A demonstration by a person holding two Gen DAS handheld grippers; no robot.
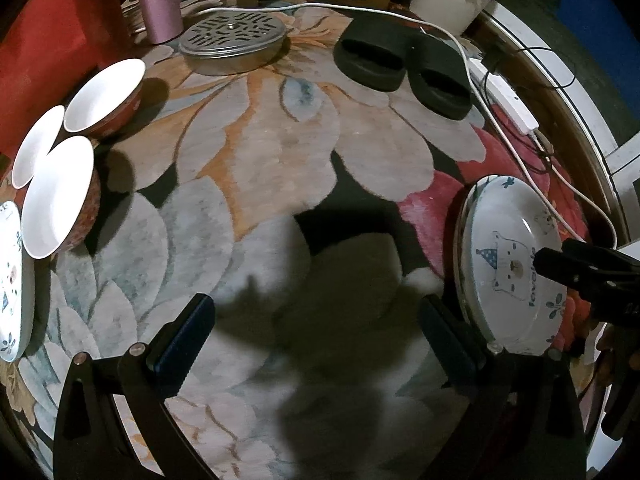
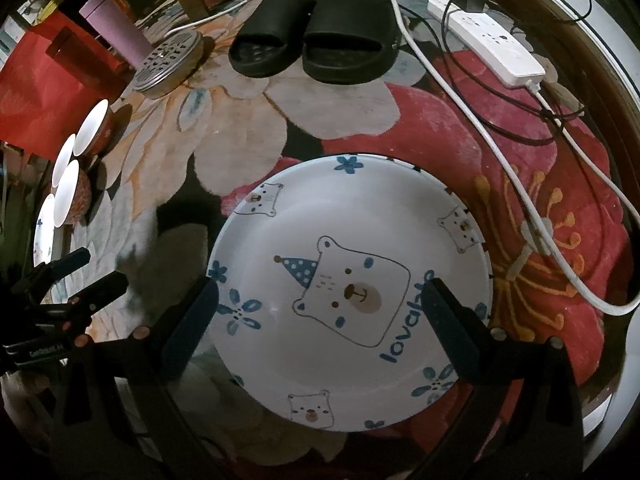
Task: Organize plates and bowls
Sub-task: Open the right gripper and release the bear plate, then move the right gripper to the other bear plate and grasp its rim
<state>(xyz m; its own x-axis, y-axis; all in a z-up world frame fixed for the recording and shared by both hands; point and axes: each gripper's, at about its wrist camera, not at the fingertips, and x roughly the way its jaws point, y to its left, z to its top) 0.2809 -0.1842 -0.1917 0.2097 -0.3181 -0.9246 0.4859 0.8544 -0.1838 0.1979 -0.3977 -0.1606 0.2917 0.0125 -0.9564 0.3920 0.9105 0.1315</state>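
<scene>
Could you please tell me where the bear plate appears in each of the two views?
Left wrist: bear plate at the right edge, beside the right finger.
Right wrist: bear plate fills the centre, between both fingers.
Shared landmark: black slippers at the top.

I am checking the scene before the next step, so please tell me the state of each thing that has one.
left gripper: open, empty, over the carpet
right gripper: open, over the bear plate, not gripping it
bear plate: flat, face up, empty, on top of another plate
three bowls: upright, empty, close together
second bear plate: face up, near the bowls
slippers: side by side
</scene>
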